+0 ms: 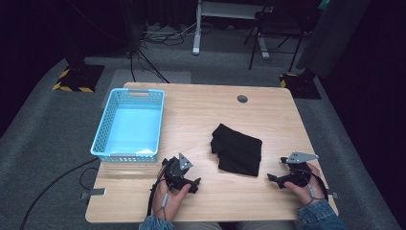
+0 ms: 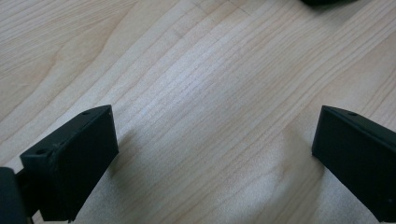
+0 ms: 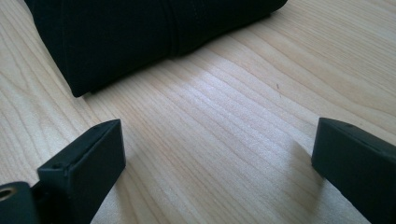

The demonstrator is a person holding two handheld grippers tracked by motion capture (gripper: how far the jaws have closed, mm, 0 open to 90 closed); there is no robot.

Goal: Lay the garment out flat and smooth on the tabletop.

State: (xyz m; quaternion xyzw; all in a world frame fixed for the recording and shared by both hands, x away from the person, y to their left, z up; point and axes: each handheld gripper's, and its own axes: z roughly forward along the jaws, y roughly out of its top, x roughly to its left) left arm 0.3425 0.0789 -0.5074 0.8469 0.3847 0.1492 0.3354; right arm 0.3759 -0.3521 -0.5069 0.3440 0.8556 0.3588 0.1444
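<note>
At the near edge of the wooden surface (image 1: 201, 124), the left hand-held gripper (image 1: 194, 184) and the right hand-held gripper (image 1: 274, 178) both rest low, one at each side, their tips turned inward toward the middle. Each has its jaws spread wide with nothing between them: the left gripper view shows bare wood grain between the two black jaws, and the right gripper view shows the same.

Just beyond and between them lies the folded black cloth (image 1: 237, 149), flat on the surface, apart from both hand-held grippers. Its long axis runs on a slant, from its far-left corner toward the near-right one. From the right hand-held gripper it lies ahead and to the left, and in the right gripper view its near folded edge (image 3: 140, 42) sits close ahead of the open jaws. From the left hand-held gripper it lies ahead and to the right; the left gripper view catches a dark sliver at the top edge (image 2: 327, 2), probably a corner of the cloth, though too little shows to be sure. I judge the right hand-held gripper to be the nearer one, by a small margin.

Farther off, at the far left of the surface, stands the light blue plastic basket (image 1: 99, 139), open-topped, well apart from the cloth and nearer the left hand's side.
</note>
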